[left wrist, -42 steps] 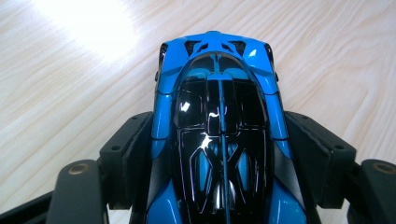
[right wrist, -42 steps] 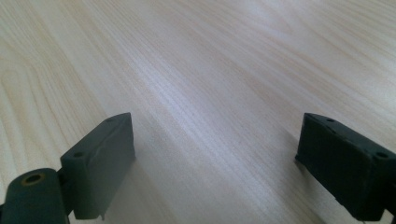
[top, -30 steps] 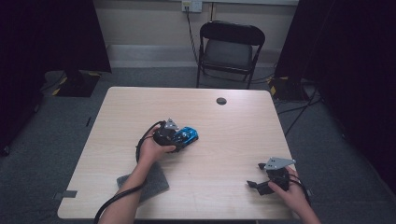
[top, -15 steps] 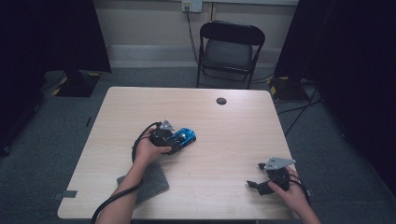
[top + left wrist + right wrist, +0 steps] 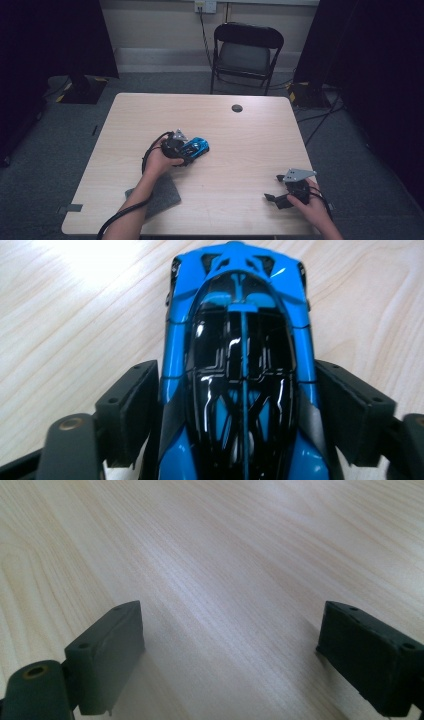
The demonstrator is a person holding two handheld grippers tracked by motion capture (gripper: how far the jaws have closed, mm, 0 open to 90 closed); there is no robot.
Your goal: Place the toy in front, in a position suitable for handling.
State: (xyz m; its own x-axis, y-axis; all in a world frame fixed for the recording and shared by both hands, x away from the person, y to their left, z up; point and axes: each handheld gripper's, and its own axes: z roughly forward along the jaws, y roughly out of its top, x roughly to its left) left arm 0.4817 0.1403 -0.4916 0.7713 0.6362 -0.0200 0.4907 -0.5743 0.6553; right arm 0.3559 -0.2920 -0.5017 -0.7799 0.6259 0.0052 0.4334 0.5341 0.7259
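Observation:
A blue and black toy car (image 5: 198, 146) stands on the wooden table (image 5: 250, 150), left of its middle. My left gripper (image 5: 192, 150) straddles the car's rear from the left. In the left gripper view the car (image 5: 240, 340) lies between the two black pads (image 5: 131, 412), with a thin gap on each side. These jaws have just been opening and the car still stands between them. My right gripper (image 5: 271, 198) rests near the table's front right corner. Its jaws are wide open over bare wood (image 5: 230, 625).
A grey pad (image 5: 159, 194) lies at the front left, under the left forearm. A small black disc (image 5: 237, 108) sits near the far edge. A black folding chair (image 5: 247, 50) stands behind the table. The left gripper's cable loops beside the hand.

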